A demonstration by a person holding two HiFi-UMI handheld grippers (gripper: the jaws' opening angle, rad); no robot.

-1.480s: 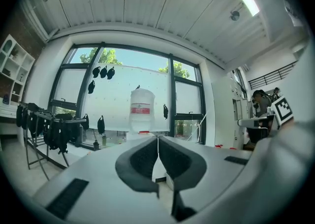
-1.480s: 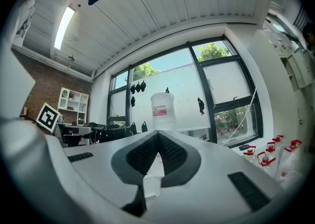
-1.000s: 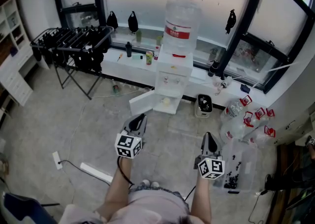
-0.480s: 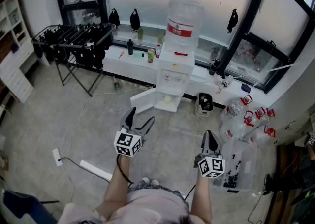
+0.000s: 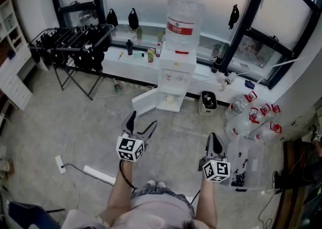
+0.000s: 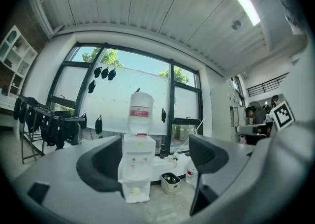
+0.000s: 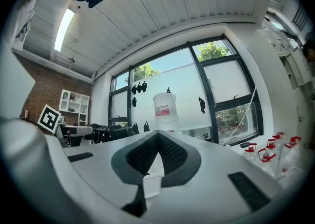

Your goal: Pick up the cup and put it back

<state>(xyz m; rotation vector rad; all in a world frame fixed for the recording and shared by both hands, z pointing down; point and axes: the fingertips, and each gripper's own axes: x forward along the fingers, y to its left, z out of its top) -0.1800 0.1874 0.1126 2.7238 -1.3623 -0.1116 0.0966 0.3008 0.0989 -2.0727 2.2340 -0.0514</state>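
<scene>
A pale cup stands in the lower compartment of the white water dispenser, whose small door hangs open to the left. The cup shows small and far off in the left gripper view. My left gripper hovers over the floor well short of the dispenser; its jaws are opening wide with nothing between them. My right gripper hangs lower right, shut and empty.
A big water bottle tops the dispenser. A black drying rack stands at the left. A small bin, several water jugs and a clear plastic box sit at the right. A power strip lies on the floor.
The left gripper's jaws have gone from shut to wide open. The right gripper has stayed shut and hardly moved.
</scene>
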